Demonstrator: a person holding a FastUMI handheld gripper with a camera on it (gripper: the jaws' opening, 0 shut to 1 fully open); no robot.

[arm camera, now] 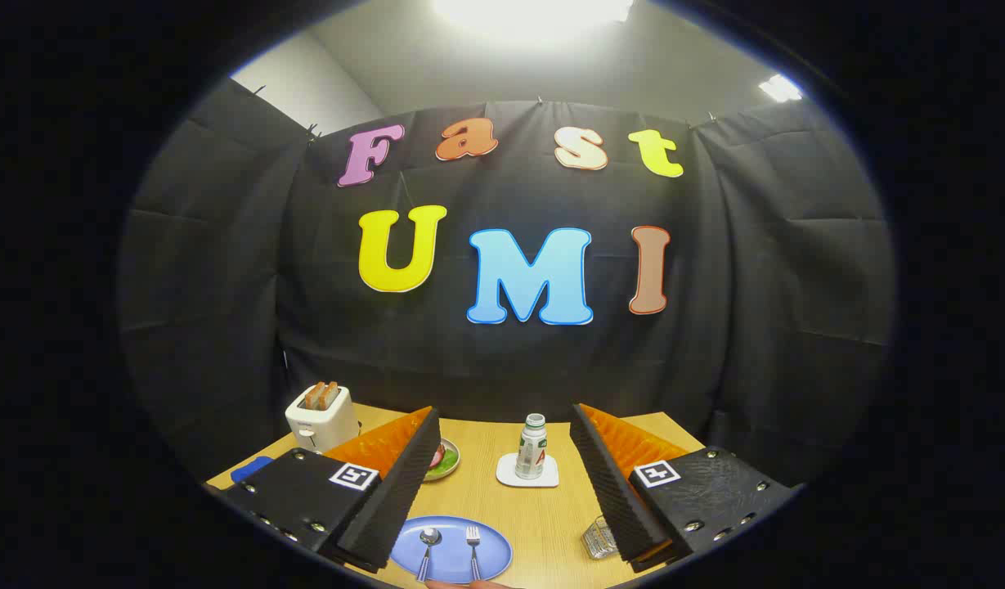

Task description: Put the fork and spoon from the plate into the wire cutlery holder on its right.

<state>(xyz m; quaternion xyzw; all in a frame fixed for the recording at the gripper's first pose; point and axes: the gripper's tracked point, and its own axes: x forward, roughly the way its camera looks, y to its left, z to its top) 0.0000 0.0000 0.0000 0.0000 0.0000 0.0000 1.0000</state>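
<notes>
The tongs hang spread and empty above the tabletop, likely lining up a grab. Low in frame, the spoon and fork lie side by side on the plate, with the holder at lower right.

A spoon and fork lie side by side on the blue plate, wire cutlery holder right of it.

The gripper hangs wide open above the blue plate, which holds a spoon and fork at lower centre.
</notes>
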